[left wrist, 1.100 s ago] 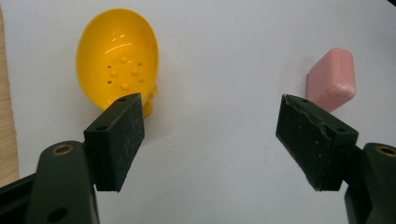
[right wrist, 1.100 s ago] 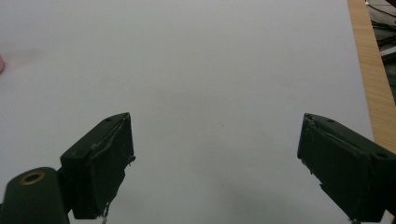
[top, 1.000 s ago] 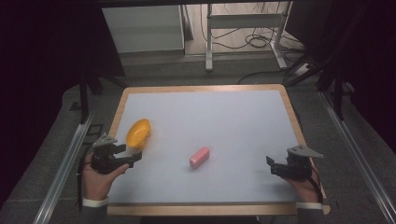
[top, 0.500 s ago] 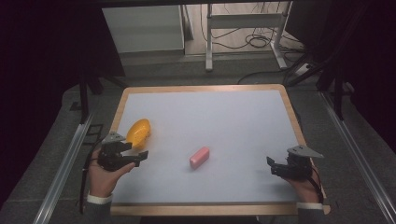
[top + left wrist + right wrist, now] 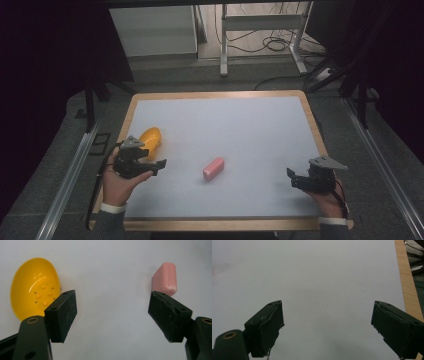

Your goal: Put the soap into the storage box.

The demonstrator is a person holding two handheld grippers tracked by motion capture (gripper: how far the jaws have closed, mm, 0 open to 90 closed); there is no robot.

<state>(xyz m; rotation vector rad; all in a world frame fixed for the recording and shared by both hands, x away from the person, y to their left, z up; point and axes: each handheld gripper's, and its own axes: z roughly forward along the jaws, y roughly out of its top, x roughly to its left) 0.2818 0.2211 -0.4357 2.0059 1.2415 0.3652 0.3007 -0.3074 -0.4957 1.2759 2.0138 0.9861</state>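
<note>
The bench (image 5: pixel 220 135) was a flat rectangle with a matte white top and a light wooden rim, bare of any writing. The left tool (image 5: pixel 156 166) sat near its left edge, black blocky jaws spread wide with nothing between them — in the left gripper view it (image 5: pixel 112 312) faced bare white surface. The right tool (image 5: pixel 291 178) lay near the right edge, jaws likewise wide apart and empty. A glossy yellow scoop-like bowl (image 5: pixel 150 137), oval and dotted with small holes (image 5: pixel 35 287), lay just beyond the left tool. A small pink block (image 5: pixel 213 168) — smooth, with rounded ends — lay near the middle, well apart from both.
</note>
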